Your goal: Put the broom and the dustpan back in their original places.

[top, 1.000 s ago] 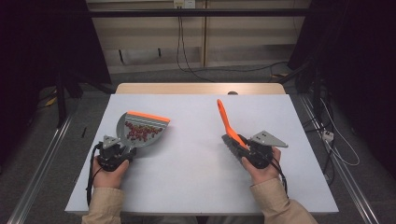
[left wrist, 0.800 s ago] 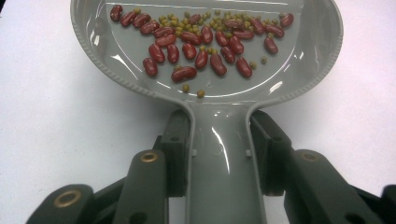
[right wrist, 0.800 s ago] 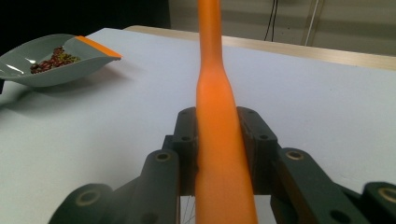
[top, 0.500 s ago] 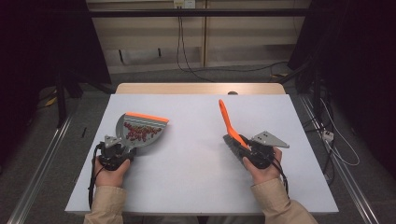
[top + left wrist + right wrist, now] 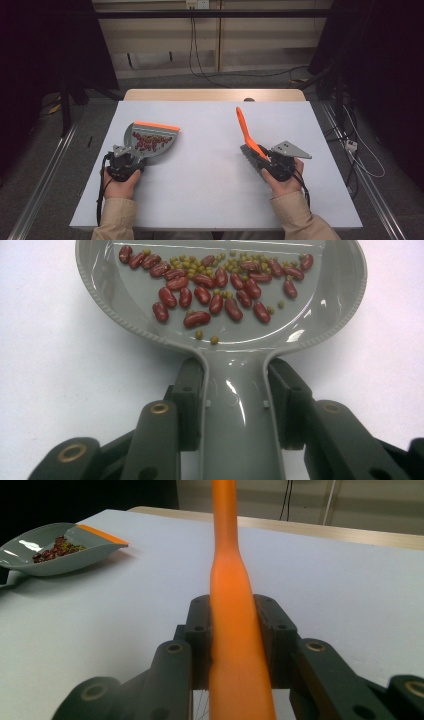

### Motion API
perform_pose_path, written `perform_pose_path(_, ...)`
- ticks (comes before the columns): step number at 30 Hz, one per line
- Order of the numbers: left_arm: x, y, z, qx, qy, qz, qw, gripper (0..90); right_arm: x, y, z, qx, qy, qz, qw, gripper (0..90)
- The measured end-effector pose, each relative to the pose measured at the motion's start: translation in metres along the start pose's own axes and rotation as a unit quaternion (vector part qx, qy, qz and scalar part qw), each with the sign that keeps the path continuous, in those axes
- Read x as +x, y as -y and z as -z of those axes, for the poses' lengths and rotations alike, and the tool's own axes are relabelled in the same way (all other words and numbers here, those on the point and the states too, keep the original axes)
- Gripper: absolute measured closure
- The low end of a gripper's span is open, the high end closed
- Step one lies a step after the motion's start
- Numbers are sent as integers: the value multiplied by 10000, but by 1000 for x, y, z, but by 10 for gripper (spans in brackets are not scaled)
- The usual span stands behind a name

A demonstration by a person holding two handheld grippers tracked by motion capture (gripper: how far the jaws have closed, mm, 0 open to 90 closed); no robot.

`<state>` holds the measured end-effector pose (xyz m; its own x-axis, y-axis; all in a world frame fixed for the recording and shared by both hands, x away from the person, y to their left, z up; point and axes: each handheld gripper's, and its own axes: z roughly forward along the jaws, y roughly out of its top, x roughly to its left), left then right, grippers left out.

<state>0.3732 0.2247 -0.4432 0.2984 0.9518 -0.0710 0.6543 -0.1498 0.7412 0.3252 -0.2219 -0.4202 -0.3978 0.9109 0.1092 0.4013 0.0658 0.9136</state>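
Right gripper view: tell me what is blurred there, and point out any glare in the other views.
Right gripper view: the orange brush handle is soft and out of focus close to the lens, while the dustpan farther off is sharper. Left gripper view: bright glare spots sit on the dustpan's glossy neck and rim; the beans are crisp. High view: evenly lit table, dark surroundings.
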Motion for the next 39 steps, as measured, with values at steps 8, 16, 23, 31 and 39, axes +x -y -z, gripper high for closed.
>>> perform_pose_path(8, -1, -1, 0, -13, -18, 23, 10000, 628, 0, 0, 1, -30, 19, -4, 10000, 712)
perform_pose_path(16, -2, -1, 1, -11, -40, 10, 10000, 628, -3, 0, 4, -87, 127, -58, 9999, 712)
perform_pose_path(23, -2, -1, 1, -30, -56, 36, 10000, 628, -11, 1, 6, -92, 283, -121, 9995, 712)
perform_pose_path(31, -1, -1, -1, 23, -64, 48, 10000, 628, -19, 4, 2, -56, 480, -184, 9987, 712)
perform_pose_path(39, -2, 0, -3, 63, -96, 37, 9999, 627, -21, 6, -4, -6, 516, -180, 9985, 711)
